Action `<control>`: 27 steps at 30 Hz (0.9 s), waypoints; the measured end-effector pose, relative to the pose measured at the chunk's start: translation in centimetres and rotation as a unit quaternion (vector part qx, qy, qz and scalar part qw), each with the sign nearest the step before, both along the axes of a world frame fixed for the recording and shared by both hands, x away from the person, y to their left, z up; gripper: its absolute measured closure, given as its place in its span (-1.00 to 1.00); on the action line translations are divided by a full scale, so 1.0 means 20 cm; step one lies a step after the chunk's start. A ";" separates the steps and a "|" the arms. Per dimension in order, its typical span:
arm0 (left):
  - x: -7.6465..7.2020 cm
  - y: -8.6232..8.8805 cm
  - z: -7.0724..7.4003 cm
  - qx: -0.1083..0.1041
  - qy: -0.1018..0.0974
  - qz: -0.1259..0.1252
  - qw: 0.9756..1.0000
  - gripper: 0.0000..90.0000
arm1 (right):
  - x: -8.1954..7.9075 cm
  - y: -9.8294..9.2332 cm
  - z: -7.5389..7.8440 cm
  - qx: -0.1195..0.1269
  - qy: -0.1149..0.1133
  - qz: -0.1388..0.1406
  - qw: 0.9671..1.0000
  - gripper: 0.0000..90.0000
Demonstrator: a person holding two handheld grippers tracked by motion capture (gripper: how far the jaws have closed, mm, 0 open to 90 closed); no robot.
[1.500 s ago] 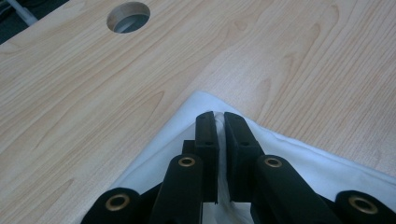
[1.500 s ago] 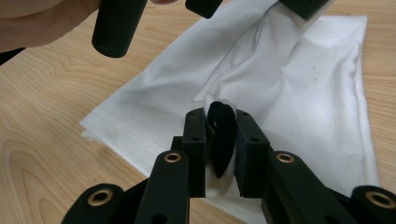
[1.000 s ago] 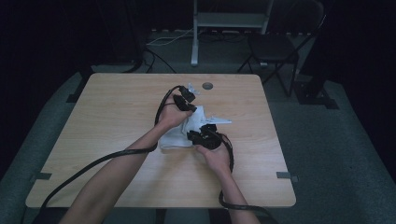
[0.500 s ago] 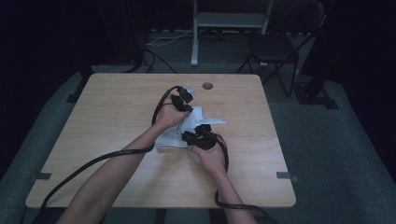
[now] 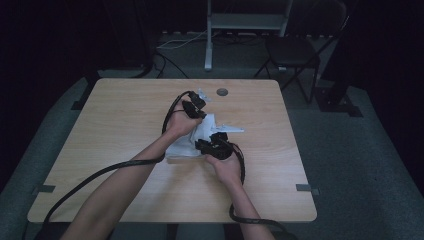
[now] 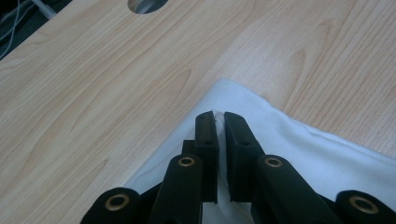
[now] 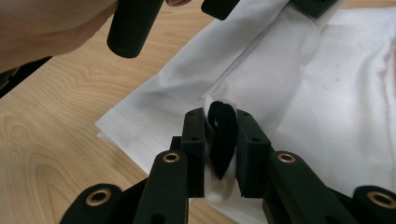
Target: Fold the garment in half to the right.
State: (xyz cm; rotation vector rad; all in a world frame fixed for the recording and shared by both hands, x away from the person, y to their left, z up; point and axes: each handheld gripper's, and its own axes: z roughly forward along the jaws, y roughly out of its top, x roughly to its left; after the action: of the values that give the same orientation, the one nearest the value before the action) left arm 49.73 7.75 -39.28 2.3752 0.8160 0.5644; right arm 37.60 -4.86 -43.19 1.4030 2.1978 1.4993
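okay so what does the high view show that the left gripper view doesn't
High view alone: both forearms coming in from the bottom, the right gripper at the near side of the white cloth, the trailing cables, the whole table, and a chair on the floor beyond it.

Left gripper view alone: the left gripper seen up close, its jaws shut on a pinched fold of cloth near a corner, with the wood grain sharp.

Both share: the white cloth, the wooden tabletop, the round hole in it, and the left gripper.

the soft white woven cloth (image 7: 327,93) looks matt, with a stitched hem; the pale wooden table (image 6: 93,93) shows smooth, grained laminate.
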 end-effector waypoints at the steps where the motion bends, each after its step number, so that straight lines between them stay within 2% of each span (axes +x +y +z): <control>1: 0.00 0.00 0.00 0.000 -0.001 0.000 1.000 0.88 | 0.00 0.00 0.00 -0.001 0.001 0.000 1.000 0.68; 15: 0.00 -0.02 -0.01 -0.008 -0.008 0.000 1.000 0.86 | -0.01 -0.02 0.01 -0.004 -0.006 -0.007 1.000 0.63; 27: 0.00 -0.03 -0.02 -0.013 -0.009 -0.002 1.000 0.82 | -0.01 -0.04 0.02 -0.025 -0.016 -0.011 0.999 0.51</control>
State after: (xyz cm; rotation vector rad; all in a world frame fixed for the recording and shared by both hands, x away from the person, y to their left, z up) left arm 49.70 7.18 -39.58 2.3442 0.8051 0.5701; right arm 37.40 -5.75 -42.79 1.3740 2.1787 1.4379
